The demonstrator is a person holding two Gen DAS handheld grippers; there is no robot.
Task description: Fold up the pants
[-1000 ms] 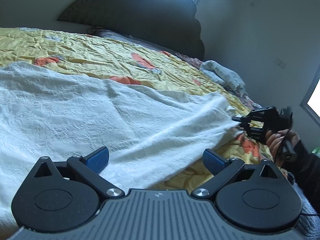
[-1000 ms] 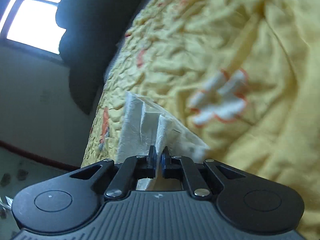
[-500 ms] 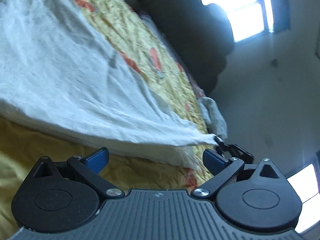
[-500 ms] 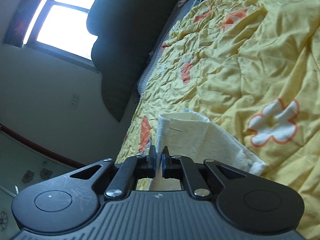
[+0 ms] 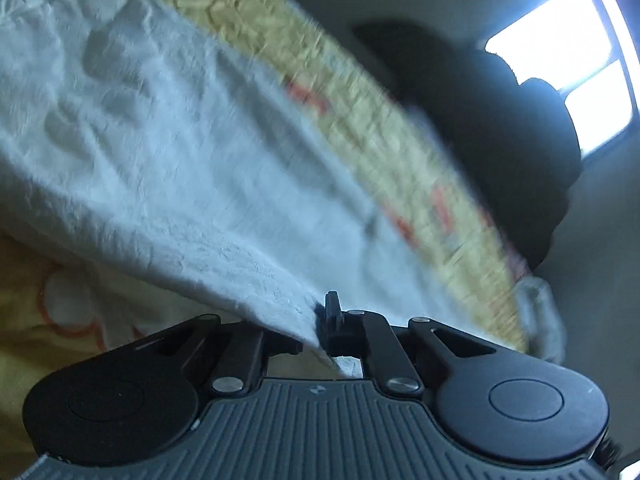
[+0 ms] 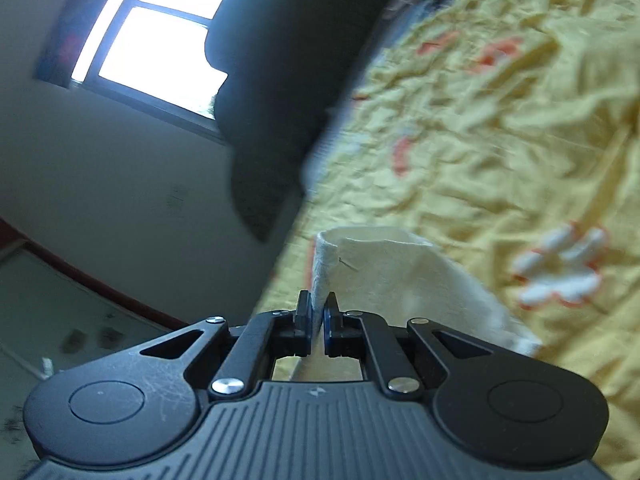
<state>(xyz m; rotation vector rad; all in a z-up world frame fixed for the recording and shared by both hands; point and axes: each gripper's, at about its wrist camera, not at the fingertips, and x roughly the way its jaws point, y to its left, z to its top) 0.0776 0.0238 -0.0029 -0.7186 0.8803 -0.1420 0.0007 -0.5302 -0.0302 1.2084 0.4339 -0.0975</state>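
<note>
- Left wrist view: the black left claw (image 5: 322, 330) has just been closing, and its jaws now pinch a corner of the white textured fabric pants (image 5: 160, 140), with the cloth between the pads.
- From that pinched corner the pants fan out to the left and far side, filling most of the picture and lying tilted over the bed.
- A yellow quilted bedspread with orange and white flower prints (image 5: 380, 128) shows beyond the far edge of the pants and again at the near left.
- A dark scalloped headboard (image 5: 520, 152) stands at the far right, with a bright window (image 5: 568, 76) behind it. This view is blurred.
- Right wrist view: the black right claw (image 6: 318, 320) is clamped narrow on a folded edge of the same pants (image 6: 400, 276), the cloth held between its blue-faced pads.
- The fold rises just past the claw and trails to the right over the yellow bedspread (image 6: 500, 140).
- The headboard (image 6: 288, 80) and window (image 6: 160, 36) lie at the far left.
</note>
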